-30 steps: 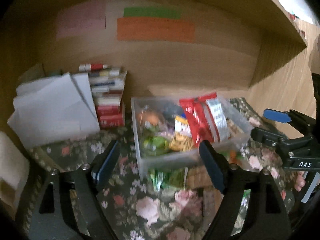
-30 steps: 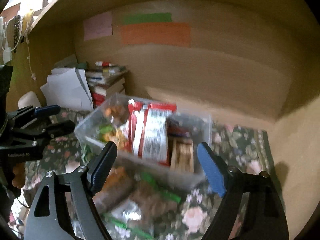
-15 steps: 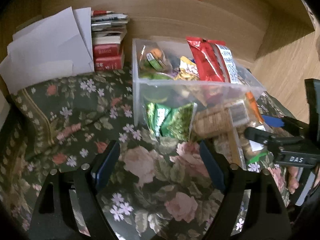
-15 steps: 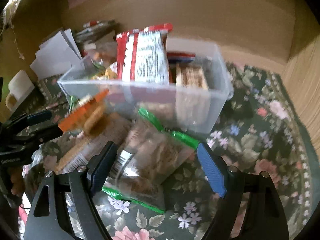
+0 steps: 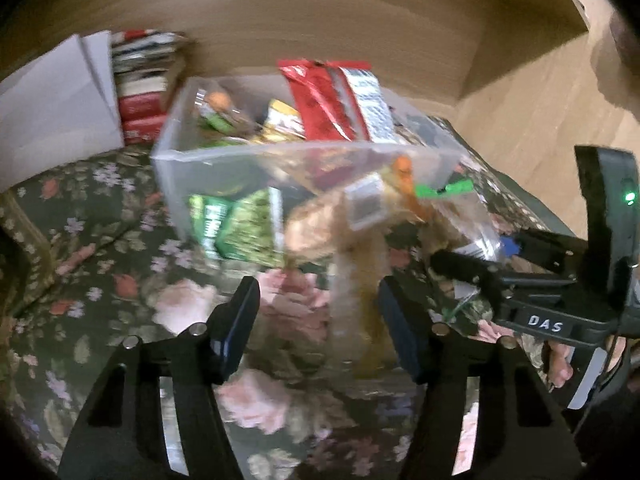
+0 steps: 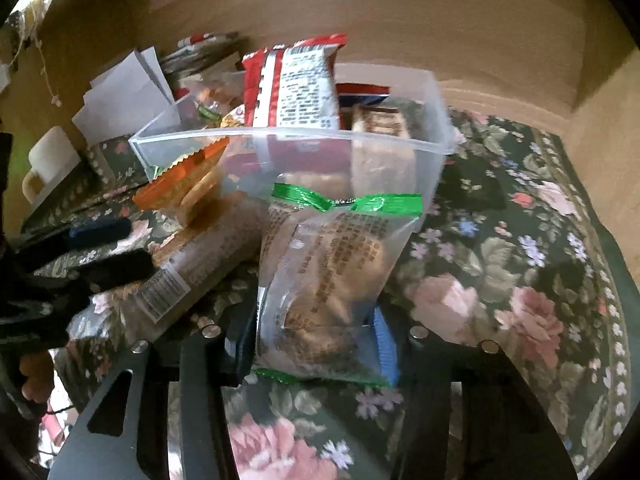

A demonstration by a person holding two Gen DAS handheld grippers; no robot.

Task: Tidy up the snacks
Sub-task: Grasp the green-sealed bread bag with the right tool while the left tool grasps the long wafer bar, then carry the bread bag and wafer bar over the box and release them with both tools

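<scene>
A clear plastic bin holds several snack packs, with a red-and-white bag standing tallest; it also shows in the right wrist view. My right gripper is shut on a clear green-edged snack pack and holds it upright before the bin. That pack also shows in the left wrist view. My left gripper is open, with a long blurred biscuit pack between its fingers. A green pack lies against the bin's front.
A flowered dark cloth covers the surface. A book stack and white papers stand at the back left. Wooden walls close the back and right. An orange-ended biscuit pack and a long pack lie left of the held one.
My right gripper has closed on the green-edged pack and raised it upright. My left gripper has narrowed and moved forward to the long biscuit pack.
</scene>
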